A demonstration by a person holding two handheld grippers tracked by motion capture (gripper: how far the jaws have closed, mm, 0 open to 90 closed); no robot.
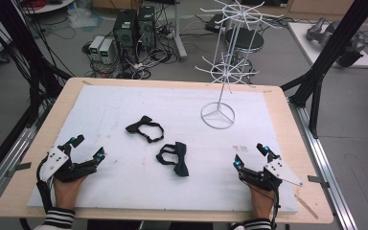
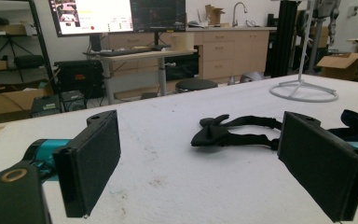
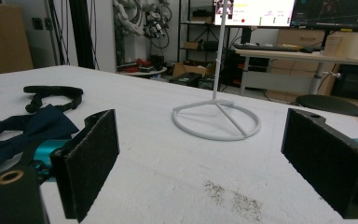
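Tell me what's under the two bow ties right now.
Both the far bow tie and the near bow tie lie flat on the white foam sheet covering the wooden table. Nothing else shows beneath them; the foam directly under each is covered.

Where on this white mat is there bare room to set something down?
Free: the far left corner of the white mat, beyond the bow tie, and the near strip between both hand-held grippers. Crowded: the middle, with the second bow tie, and around the white rack's base.
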